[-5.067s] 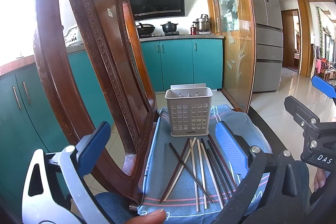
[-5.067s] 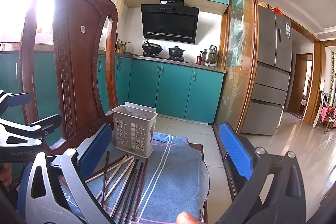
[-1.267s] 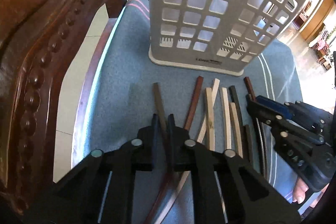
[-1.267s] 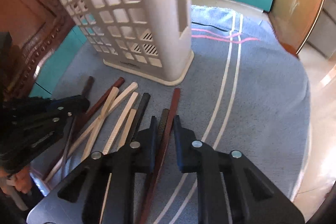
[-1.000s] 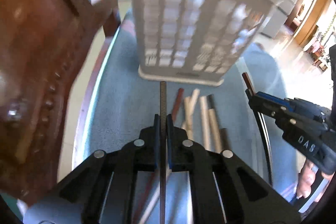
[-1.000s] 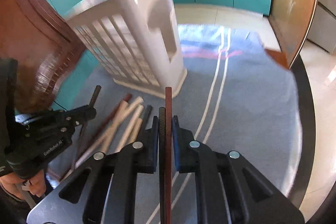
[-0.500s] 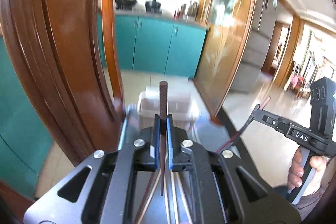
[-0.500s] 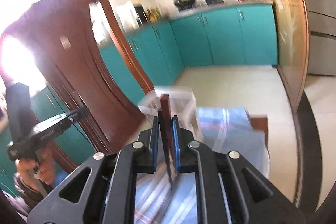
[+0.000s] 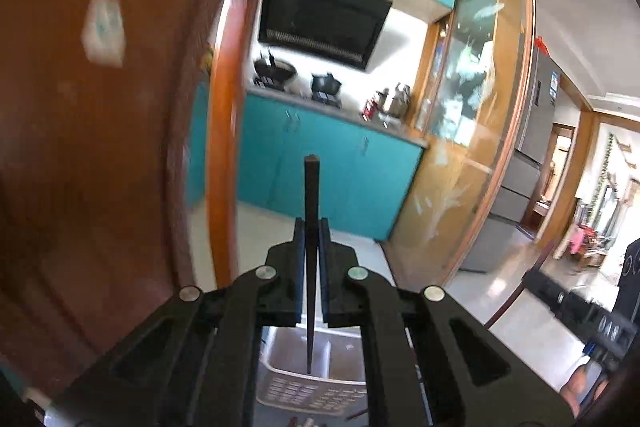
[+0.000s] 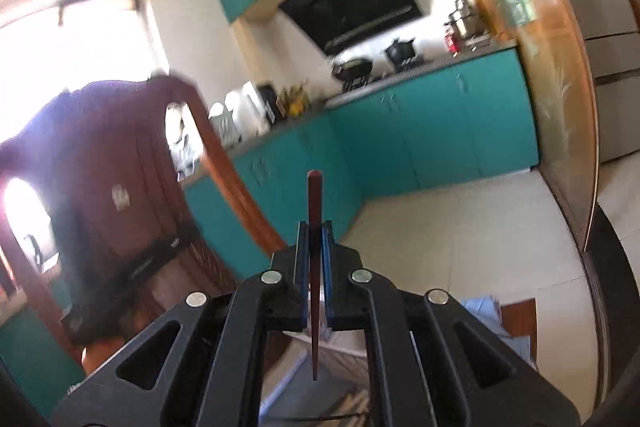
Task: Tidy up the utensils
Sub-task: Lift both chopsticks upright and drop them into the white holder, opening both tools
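Note:
My left gripper [image 9: 311, 229] is shut on a dark chopstick [image 9: 311, 187] that stands upright between its pads. The chopstick's thin lower end hangs over the open top of the white slotted basket [image 9: 288, 359]. My right gripper [image 10: 315, 233] is shut on a reddish-brown chopstick [image 10: 314, 199], also upright. Its lower tip points down at the blurred basket [image 10: 344, 357] beneath the jaws. In the left wrist view the right gripper [image 9: 576, 307] shows blurred at the right edge. The other chopsticks on the seat are almost wholly hidden.
The carved wooden chair back [image 9: 100, 147] fills the left side, close to my left gripper, and is also in the right wrist view [image 10: 120, 187]. A blue cloth [image 10: 486, 307] covers the seat. Teal cabinets [image 9: 332, 171] and a glass-panelled door [image 9: 472, 147] stand beyond.
Both grippers have risen from the seat, each with a chopstick in its jaws, and tilted up toward level. The basket has dropped to the bottom of both views.

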`<state>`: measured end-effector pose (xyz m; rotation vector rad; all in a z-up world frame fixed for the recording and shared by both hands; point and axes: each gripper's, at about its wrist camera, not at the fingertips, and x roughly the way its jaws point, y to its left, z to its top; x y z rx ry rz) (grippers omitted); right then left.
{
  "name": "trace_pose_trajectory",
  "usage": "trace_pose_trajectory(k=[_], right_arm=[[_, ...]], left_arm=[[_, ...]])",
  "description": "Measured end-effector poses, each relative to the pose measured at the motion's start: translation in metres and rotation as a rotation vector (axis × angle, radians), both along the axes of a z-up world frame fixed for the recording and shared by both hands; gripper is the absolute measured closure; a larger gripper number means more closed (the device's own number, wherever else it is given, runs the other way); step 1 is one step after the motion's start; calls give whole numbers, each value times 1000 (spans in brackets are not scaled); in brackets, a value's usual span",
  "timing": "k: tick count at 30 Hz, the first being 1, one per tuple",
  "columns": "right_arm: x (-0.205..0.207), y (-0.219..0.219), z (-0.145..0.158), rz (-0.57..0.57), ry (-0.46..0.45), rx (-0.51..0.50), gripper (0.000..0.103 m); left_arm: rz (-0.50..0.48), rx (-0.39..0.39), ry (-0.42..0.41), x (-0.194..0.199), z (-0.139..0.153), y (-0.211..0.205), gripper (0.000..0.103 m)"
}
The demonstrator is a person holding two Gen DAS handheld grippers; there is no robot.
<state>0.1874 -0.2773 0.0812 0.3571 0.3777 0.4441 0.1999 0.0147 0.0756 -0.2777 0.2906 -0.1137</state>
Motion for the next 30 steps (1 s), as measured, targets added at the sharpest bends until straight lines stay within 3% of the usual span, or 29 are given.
trace_pose_trajectory(k=[3, 7, 9, 13, 16, 23, 25, 27, 30], right_arm=[[9, 7, -30, 3, 63, -33, 96], [24, 1, -37, 56, 123, 100, 96], [22, -2, -29, 32, 98, 125, 96], [18, -10, -5, -107, -54, 169, 96], [21, 1, -6, -206, -136, 91, 96], [29, 43, -56, -183, -63, -139, 96], [24, 49, -58, -183, -67, -178, 89], [17, 51, -54, -190, -86, -214, 61], [-8, 48, -50, -201, -134, -258, 56]], left_arm=[[-3, 4, 8, 15, -12, -6, 96], [9, 40, 23, 21, -15, -9, 96], [25, 64, 28, 23, -18, -10, 96], [17, 63, 54, 28, -26, -8, 96], [14, 78, 74, 36, -30, -12, 96], [11, 106, 72, 31, -39, -13, 96], [4, 110, 53, 26, -38, -14, 95], [4, 122, 28, 18, -36, -15, 90], [2, 134, -12, 1, -35, -12, 84]])
